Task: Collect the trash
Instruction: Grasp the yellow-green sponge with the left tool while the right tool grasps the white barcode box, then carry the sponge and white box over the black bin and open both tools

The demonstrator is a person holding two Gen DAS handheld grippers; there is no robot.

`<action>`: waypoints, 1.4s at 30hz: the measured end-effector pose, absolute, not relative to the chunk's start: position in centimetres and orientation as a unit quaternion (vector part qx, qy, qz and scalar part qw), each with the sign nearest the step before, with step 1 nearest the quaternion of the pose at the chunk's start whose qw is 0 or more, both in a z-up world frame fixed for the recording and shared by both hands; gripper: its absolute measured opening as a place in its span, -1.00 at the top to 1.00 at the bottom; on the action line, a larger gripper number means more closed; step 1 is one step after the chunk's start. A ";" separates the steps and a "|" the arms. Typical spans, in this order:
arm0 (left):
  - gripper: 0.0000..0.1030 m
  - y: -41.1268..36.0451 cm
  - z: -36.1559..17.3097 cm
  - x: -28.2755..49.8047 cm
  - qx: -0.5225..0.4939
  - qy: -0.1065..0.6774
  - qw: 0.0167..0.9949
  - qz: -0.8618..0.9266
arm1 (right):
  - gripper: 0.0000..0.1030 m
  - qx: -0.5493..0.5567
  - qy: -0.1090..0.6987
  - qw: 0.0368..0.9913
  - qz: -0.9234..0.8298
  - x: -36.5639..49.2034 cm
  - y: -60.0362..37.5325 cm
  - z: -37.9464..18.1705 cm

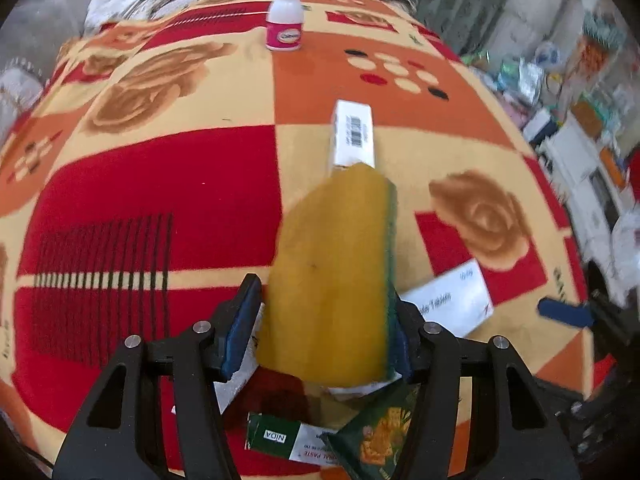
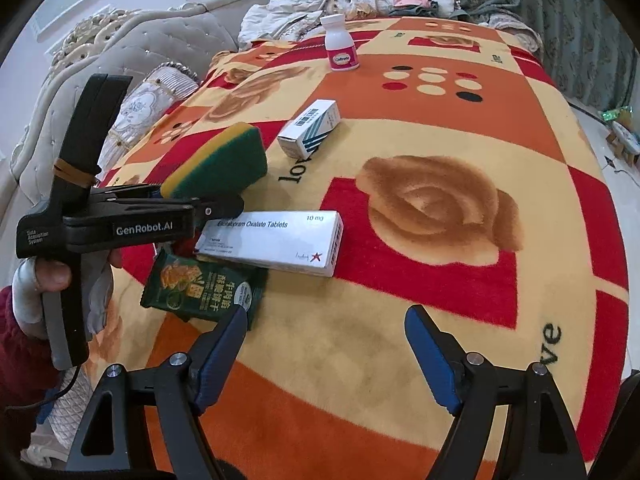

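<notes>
Gripping sponge: left hand-held gripper

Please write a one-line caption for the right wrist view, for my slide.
Open right claw hovers above the blanket while the left claw holds a sponge beside a tablet box.

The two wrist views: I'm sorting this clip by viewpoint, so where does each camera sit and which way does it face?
Left wrist: on the left gripper, looking along its fingers across the blanket at the sponge it holds.
Right wrist: on the right gripper, open over the blanket, facing the pillows; the left gripper and a gloved hand show.
Shared: sponge, pill bottle, small box, green packet.
</notes>
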State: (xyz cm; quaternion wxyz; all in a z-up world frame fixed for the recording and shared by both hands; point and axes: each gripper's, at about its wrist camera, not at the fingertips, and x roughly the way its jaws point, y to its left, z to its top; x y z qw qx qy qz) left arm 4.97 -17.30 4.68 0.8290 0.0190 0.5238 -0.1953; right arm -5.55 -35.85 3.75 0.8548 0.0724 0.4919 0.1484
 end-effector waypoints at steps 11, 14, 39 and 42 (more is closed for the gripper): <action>0.50 -12.6 8.4 4.8 -0.049 0.490 0.852 -0.179 | -0.54 0.054 0.479 0.861 0.162 -2.9 -33.8 4.6; 0.50 -11.3 9.2 4.4 -0.055 0.482 0.858 -0.170 | -0.54 0.051 0.468 0.867 0.160 -0.7 -33.1 5.3; 0.50 -12.0 9.3 1.8 -0.088 0.475 0.852 -0.200 | 0.41 0.043 0.485 0.860 0.153 7.9 -32.0 4.1; 0.50 -13.7 10.2 0.3 -0.081 0.469 0.853 -0.215 | 0.41 0.048 0.474 0.866 0.151 5.0 -33.8 5.3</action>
